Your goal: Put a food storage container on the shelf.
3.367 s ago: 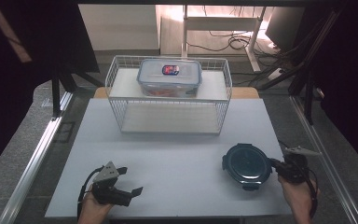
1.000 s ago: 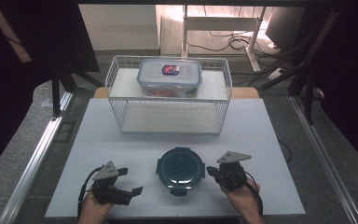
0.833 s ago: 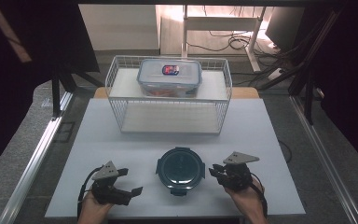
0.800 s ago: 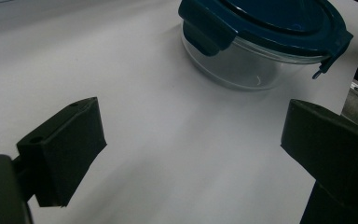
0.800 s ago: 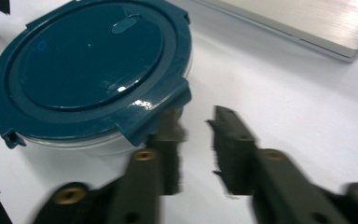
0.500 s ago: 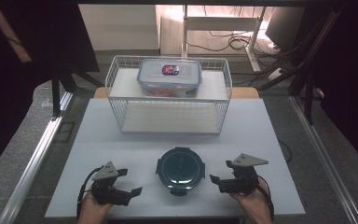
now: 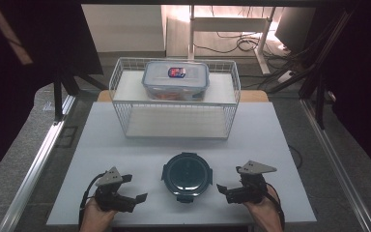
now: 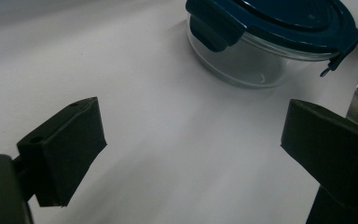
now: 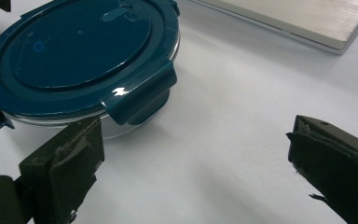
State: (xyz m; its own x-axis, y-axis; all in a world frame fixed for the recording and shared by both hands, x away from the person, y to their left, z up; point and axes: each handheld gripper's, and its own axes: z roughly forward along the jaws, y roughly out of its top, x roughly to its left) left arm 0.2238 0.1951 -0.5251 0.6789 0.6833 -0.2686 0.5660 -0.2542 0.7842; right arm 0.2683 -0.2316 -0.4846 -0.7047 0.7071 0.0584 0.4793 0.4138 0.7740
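- On the white tabletop [image 7: 125,145], near its front edge and midway between the two hands, stands a round clear-glass container with a dark teal clip-on lid [image 7: 187,175]; it rests flat and upright, touched by neither gripper.
- Through the glass wall in the left gripper view the container [image 8: 265,42] looks empty, with nothing visible inside; its lid sits on top, with the teal side clips hanging down over the rim.
- At the container's right, the right gripper [image 7: 224,190] lies low over the table with its tips pointing at the container, just beside it but apart; its jaws have just been opening and now stand wide, with bare table between them.
- Seen from the right gripper view, the container [image 9: 79,60] sits just beyond the left-hand jaw, one lid clip facing the camera, and no pad presses on it.
- At the container's left, the left gripper [image 7: 137,199] rests low over the table, jaws spread wide with only white surface between them, a little farther from the container than the right one.
- Behind, at the table's far edge, a white wire basket rack [image 7: 121,82] carries on its upper shelf a rectangular clear plastic box with a grey-blue clip lid and a red-and-blue label [image 7: 176,79]; something reddish shows through its wall, too small to identify.
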